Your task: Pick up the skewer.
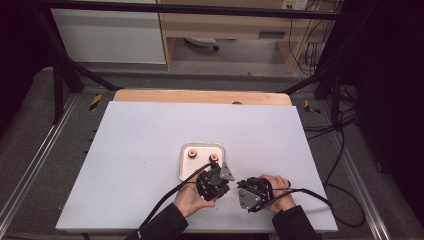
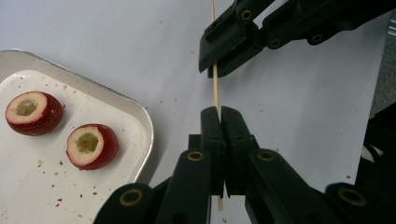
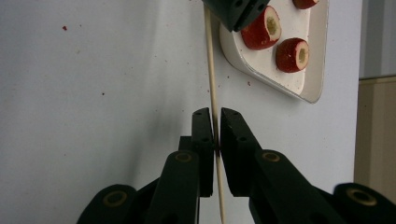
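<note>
Nearest the high camera, two dark sleeves enter from the bottom edge, each hand holding a gripper over the white surface [image 1: 140,150]. On the left side, the left gripper [image 1: 216,176] sits at the near right corner of a small white tray [image 1: 184,165], with the grey three-cornered plate on top of it pointing toward the right. In the left gripper view its jaws are clenched on a thin wooden skewer [image 2: 216,93] that rises straight up between them; a short end also pokes out below the jaws. To their left in that view the tray [image 2: 144,126] holds two red fruit pieces with hollowed pale centres [image 2: 33,113] [image 2: 92,145], lying side by side and apart, among red crumbs.

Further right, the right gripper [image 1: 241,188] lies just beside the left one, near the front edge of the surface. In the right gripper view its jaws are closed on the same skewer [image 3: 211,79], which runs up from them into the other gripper's jaws at the top. Both grippers thus grasp one skewer, held above the surface just off the tray's edge.
</note>
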Tool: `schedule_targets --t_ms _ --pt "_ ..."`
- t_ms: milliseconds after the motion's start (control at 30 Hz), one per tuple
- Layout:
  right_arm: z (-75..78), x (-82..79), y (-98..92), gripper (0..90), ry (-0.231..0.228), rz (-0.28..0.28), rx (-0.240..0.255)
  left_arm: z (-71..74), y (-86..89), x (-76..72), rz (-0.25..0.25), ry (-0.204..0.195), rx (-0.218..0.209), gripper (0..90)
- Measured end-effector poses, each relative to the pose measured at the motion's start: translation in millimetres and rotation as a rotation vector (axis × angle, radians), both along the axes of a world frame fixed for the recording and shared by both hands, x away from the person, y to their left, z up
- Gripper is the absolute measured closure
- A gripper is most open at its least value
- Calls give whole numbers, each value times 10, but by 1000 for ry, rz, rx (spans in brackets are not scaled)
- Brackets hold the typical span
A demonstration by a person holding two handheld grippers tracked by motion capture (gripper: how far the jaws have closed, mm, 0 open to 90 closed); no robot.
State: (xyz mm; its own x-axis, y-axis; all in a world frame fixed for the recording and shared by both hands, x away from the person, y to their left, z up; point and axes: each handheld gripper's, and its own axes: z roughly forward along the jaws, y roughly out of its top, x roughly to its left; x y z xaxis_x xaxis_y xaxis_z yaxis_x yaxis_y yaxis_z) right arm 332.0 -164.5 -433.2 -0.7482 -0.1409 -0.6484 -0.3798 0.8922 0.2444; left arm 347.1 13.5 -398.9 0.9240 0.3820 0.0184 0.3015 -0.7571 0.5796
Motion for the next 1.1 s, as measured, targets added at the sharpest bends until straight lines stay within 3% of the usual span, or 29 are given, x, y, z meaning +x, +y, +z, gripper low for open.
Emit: schedule_targets --t_ms 400,533,700,867,1100 --pt "-16 -25 12 890 -36 34 -48 -2 12 25 -5 14 14 879" --pt "-2 -29 31 890 -70 29 -88 18 52 75 7 47 46 812" --pt "25 -2 90 890 -113 62 -130 25 64 149 20 96 108 758" --pt "48 7 158 890 -136 81 -151 3 22 213 7 145 174 776" --pt "69 -5 223 890 -162 94 -193 -6 -53 256 1 173 220 857"
